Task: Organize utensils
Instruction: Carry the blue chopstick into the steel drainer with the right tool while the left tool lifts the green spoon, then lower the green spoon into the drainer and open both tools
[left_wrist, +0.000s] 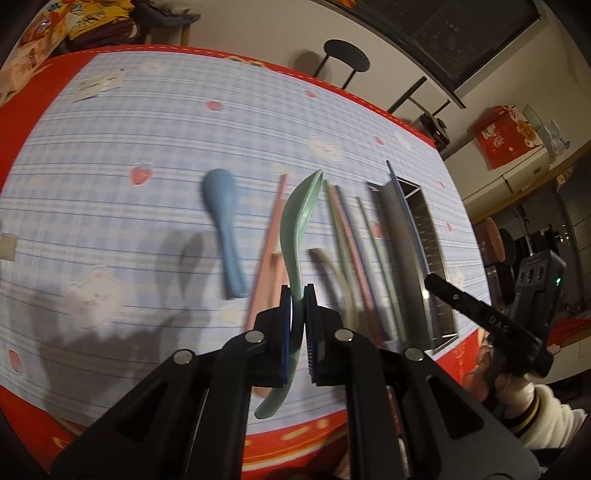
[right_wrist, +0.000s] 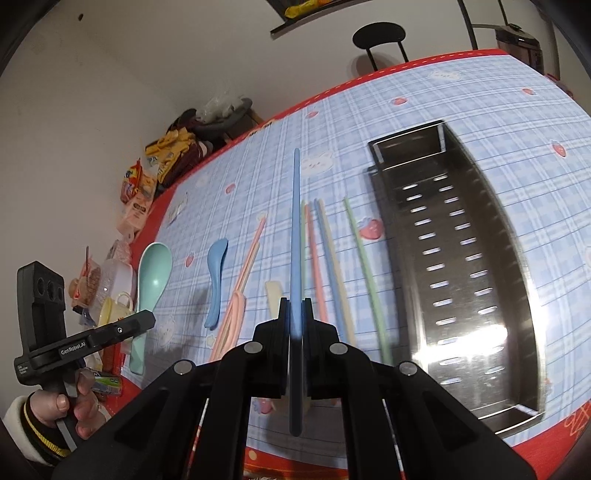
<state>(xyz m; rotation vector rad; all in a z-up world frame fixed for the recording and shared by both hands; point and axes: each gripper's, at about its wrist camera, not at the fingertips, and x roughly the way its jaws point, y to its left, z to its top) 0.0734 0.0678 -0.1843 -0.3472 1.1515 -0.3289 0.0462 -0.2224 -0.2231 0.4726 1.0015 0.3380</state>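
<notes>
My left gripper (left_wrist: 298, 291) is shut on the handle of a mint-green spoon (left_wrist: 301, 218), held above the checked tablecloth; the right wrist view shows the same spoon (right_wrist: 153, 269) at the left. My right gripper (right_wrist: 296, 306) is shut on a long blue chopstick (right_wrist: 296, 229) that points away over the table. On the cloth lie a blue spoon (right_wrist: 216, 273), a pink chopstick pair (right_wrist: 245, 273), a cream spoon (right_wrist: 274, 295) and several coloured chopsticks (right_wrist: 328, 266). An empty perforated steel tray (right_wrist: 517, 258) lies to their right.
Snack bags, a plastic tub and a yellow cup (right_wrist: 114, 306) crowd the table's left edge. A black chair (right_wrist: 378, 35) stands beyond the far edge. The red table border (left_wrist: 288, 439) runs close below the grippers. A red box (left_wrist: 506, 136) sits on a side counter.
</notes>
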